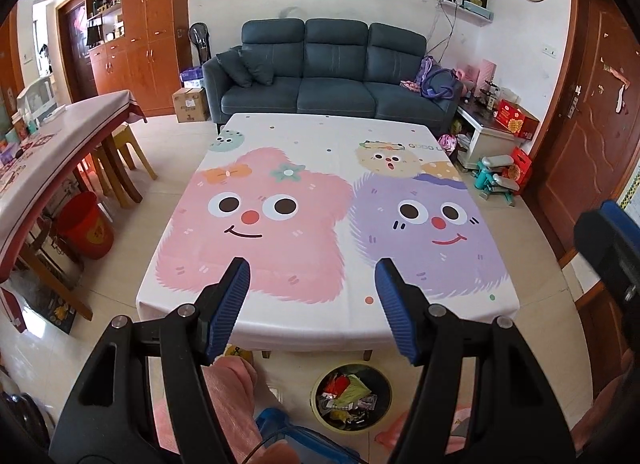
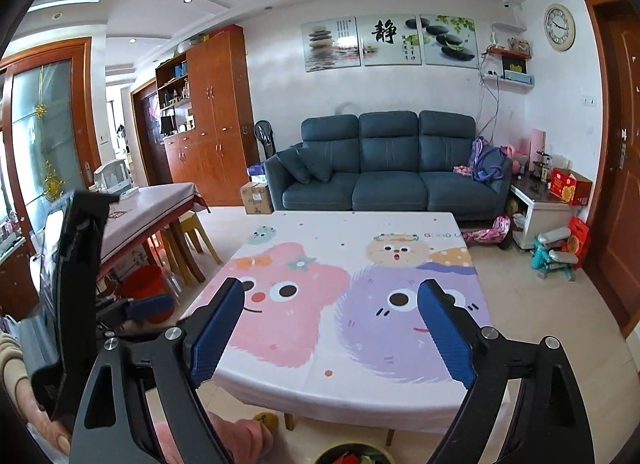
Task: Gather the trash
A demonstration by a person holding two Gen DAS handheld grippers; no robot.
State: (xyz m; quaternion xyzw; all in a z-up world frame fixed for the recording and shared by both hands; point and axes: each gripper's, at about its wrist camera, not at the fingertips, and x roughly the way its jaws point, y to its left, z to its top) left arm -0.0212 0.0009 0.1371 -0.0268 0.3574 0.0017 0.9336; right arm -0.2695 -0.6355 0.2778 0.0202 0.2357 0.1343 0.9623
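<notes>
**Table cleared, bin full: the collecting looks all but done**

Living-room daylight falls on a low table (image 1: 328, 328) spread with a cartoon cloth, a pink star-face on one half and a purple fuzzy face on the other, with a blue sofa (image 1: 332, 75) behind it against the wall. Nothing that reads as rubbish lies on the cloth in either view. The trash (image 1: 347, 396) sits in a small round bin (image 1: 320, 416) on the floor tiles at the near edge of the table, just beside the person's pink-clad knee (image 1: 230, 392): crumpled wrappers, red, green and silver, piled nearly to the rim.

Both tongs are held up over the near edge of the table, pointing across it toward the sofa. The left tongs (image 1: 312, 284) stand parted with nothing between the blue pads. The right tongs (image 2: 332, 304) gape wider, also empty.

My reading is that a drop into the bin is finished and the hands are clear of it. What comes next depends on whether any scrap remains; from here I see none on the table, though the floor close under its near edge is hidden. If something turns up, the nearer tongs must come down over it, close on it and carry it above the bin.
</notes>
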